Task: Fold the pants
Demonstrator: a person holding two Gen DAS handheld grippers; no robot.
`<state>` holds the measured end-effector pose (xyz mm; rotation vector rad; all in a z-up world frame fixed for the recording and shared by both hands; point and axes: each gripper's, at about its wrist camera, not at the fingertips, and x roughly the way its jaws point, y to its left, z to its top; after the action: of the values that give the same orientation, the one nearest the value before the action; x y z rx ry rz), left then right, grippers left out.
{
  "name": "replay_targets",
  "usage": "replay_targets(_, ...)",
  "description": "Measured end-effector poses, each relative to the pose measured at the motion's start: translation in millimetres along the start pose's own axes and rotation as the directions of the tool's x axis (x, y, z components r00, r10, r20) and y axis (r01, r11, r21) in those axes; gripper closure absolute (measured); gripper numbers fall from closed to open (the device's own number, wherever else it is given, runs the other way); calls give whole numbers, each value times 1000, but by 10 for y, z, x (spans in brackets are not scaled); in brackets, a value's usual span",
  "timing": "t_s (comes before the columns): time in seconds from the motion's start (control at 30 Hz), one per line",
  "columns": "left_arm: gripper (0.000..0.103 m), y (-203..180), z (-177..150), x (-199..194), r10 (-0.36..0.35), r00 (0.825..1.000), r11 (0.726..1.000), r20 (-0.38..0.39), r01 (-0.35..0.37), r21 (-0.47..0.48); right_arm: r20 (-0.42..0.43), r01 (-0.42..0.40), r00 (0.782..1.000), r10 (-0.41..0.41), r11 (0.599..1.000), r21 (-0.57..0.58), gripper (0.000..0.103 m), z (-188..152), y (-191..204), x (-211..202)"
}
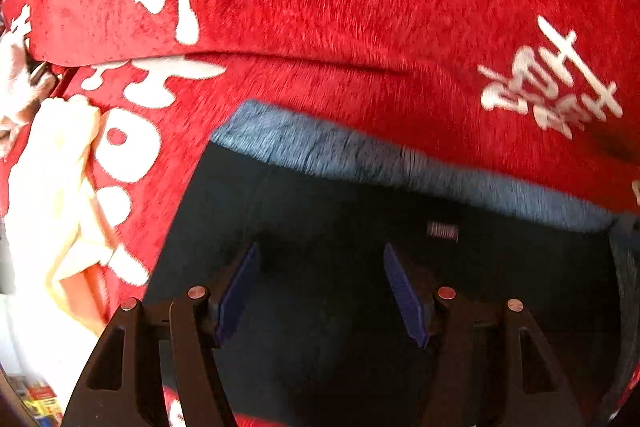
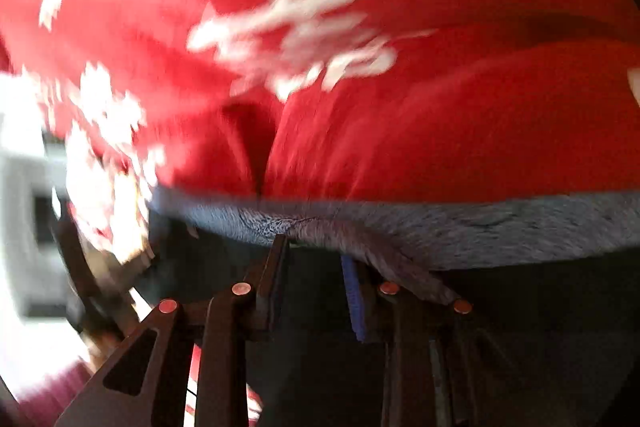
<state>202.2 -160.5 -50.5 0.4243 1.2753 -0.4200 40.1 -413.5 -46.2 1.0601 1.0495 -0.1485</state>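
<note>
The pants (image 1: 360, 287) lie on a red cover (image 1: 400, 7) printed with white characters. They are dark navy, with a lighter blue-grey band (image 1: 400, 163) running along their far edge, and a small label (image 1: 442, 230) shows on the dark cloth just below that band.

Left wrist view: the left gripper (image 1: 320, 291) hangs over the dark cloth with its fingers (image 1: 240, 291) spread wide. Nothing sits between the blue pads. Whether the fingertips touch the cloth cannot be told. A pale yellow cloth (image 1: 60, 187) lies bunched on the cover to the left, well apart from the pants. A ridge in the cover (image 1: 280, 57) runs across above the band.

Right wrist view: heavily blurred. The right gripper (image 2: 314, 259) is at the band (image 2: 480, 227), fingers (image 2: 276, 267) narrowly apart. A fold of the blue-grey band drapes over the right-hand finger, and the band's edge meets the tip of the left-hand finger. Whether the pads are actually pinching the cloth cannot be told. Beyond the band the cover (image 2: 440, 127) shows a deep crease (image 2: 260, 163). Bright blurred shapes at the left edge cannot be identified.
</note>
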Motion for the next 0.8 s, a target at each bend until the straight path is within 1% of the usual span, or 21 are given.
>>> replay_targets(0.07, 38, 4, -119, -123, 21, 1000, 999, -14, -20, 26, 32, 4, 999, -4, 1000, -3, 66, -86, -47, -179)
replay_targets(0.13, 38, -6, -276, -263, 19, 1000, 999, -24, -18, 42, 62, 20, 998, -19, 1000, -5, 47, -212, -100, -404)
replay_targets(0.17, 38, -37, -364, -329, 10, 999, 999, -36, -8, 51, 75, 27, 997, -27, 1000, 0, 45, -266, -104, -485)
replay_targets(0.23, 38, -178, -536, -445, -9, 998, 997, -56, 14, 78, 88, 15, 996, -17, 1000, 25, 45, -419, -200, -713)
replay_targets(0.3, 38, -295, -640, -523, -31, 997, 993, -71, 39, 112, 91, 9, 996, -14, 999, 51, 45, -610, -303, -892)
replay_targets(0.4, 38, -612, -844, -662, -67, 994, 977, -89, 83, 198, 101, 19, 995, -27, 997, 73, 45, -921, -408, -1102)
replay_targets(0.47, 38, -796, -949, -740, -110, 988, 963, -104, 132, 235, 115, 23, 993, -34, 995, 100, 45, -1194, -490, -1251)
replay_targets(0.5, 38, -926, -1014, -769, -142, 983, 950, -119, 169, 264, 124, 23, 992, -38, 992, 121, 45, -1344, -545, -1324)
replay_targets(0.53, 38, -1014, -1056, -792, -157, 980, 941, -125, 187, 284, 133, 26, 990, -45, 990, 141, 45, -1467, -601, -1380)
replay_targets(0.57, 38, -1155, -1127, -810, -179, 975, 924, -135, 213, 317, 147, 29, 988, -55, 985, 170, 45, -1633, -662, -1452)
replay_targets(0.63, 38, -1355, -1228, -853, -209, 965, 904, -158, 252, 345, 174, 18, 983, -56, 978, 209, 44, -1959, -787, -1586)
replay_targets(0.67, 38, -1463, -1294, -894, -247, 953, 889, -175, 295, 351, 186, 24, 980, -69, 972, 232, 44, -2142, -854, -1635)
replay_targets(0.73, 38, -1634, -1405, -971, -300, 935, 863, -188, 350, 364, 197, 45, 975, -102, 960, 276, 43, -2477, -971, -1714)
replay_targets(0.77, 38, -1755, -1480, -1000, -316, 928, 849, -199, 370, 376, 203, 57, 971, -124, 950, 307, 43, -2669, -1041, -1771)
replay_targets(0.8, 38, -1834, -1529, -1008, -322, 923, 843, -212, 382, 380, 213, 60, 967, -137, 940, 336, 43, -2828, -1103, -1816)
